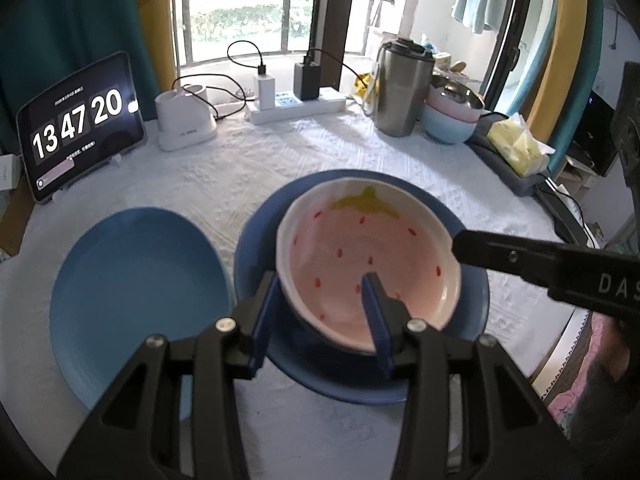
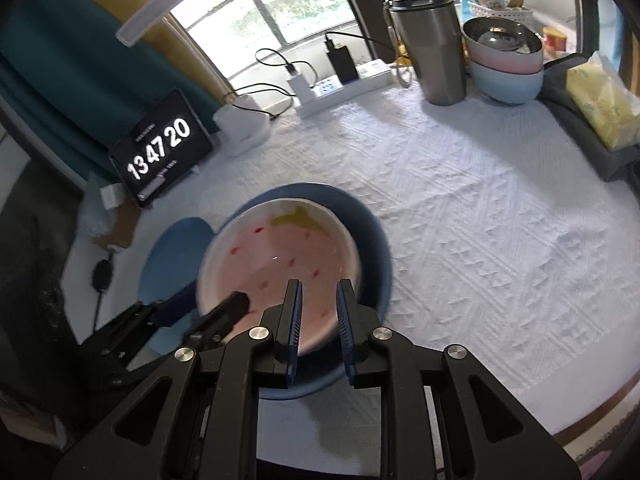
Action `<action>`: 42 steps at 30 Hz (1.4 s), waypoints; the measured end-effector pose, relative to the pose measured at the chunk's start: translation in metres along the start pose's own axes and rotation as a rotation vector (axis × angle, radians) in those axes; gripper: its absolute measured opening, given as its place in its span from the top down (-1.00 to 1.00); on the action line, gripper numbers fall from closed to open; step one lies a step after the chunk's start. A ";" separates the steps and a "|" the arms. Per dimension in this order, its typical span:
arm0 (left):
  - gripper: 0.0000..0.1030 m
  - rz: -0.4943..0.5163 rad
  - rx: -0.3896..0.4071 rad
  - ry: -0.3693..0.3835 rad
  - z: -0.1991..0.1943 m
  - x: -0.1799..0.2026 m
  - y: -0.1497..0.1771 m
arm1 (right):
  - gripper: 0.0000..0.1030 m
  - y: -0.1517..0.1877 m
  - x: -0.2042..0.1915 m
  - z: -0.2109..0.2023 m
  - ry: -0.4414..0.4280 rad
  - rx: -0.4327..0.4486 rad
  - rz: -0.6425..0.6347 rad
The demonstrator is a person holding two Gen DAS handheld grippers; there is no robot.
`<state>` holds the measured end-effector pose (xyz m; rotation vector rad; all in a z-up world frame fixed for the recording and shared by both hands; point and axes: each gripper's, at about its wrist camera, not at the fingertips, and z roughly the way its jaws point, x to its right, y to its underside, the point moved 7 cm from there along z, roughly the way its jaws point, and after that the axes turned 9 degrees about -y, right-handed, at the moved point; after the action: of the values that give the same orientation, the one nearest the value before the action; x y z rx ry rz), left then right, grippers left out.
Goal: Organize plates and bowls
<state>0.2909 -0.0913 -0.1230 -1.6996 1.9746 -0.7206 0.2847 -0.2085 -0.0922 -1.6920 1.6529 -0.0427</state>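
Left gripper [image 1: 322, 312]: points steeply down and forward; its jaws straddle the near-left rim of the bowl [image 1: 368, 264], one finger outside the wall, one inside, clenched on that rim.
Right gripper [image 2: 318, 320]: points steeply down; jaws narrow, astride the bowl's near-right rim, one finger inside and one outside; whether the pads press the rim cannot be told.
Bowl: white with a pink strawberry inside, mouth up and tilted slightly; the green leaf end points toward the far edge of the table [image 1: 280, 152], so the strawberry's long axis runs near to far. It sits over the dark plate [image 1: 256, 248], toward the near edge of the table.
Light plate [image 1: 136, 288]: just left of the dark plate, lying flat.
Hidden: the bowl's underside, so contact with the dark plate is unclear; gripper bodies cover both plates' near edges; the bowl is blurred in the right wrist view.
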 end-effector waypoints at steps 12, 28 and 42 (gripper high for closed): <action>0.14 -0.012 0.044 0.002 -0.009 -0.009 -0.010 | 0.60 -0.003 0.002 0.001 0.008 0.002 0.005; 0.14 -0.097 0.059 -0.024 -0.011 -0.050 -0.015 | 0.59 -0.012 0.010 -0.025 0.061 0.068 -0.007; 0.14 -0.065 -0.005 0.002 0.018 -0.039 -0.003 | 0.51 -0.008 0.049 -0.011 0.119 0.026 0.044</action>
<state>0.3106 -0.0546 -0.1347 -1.7741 1.9322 -0.7407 0.2940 -0.2573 -0.1036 -1.6609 1.7682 -0.1455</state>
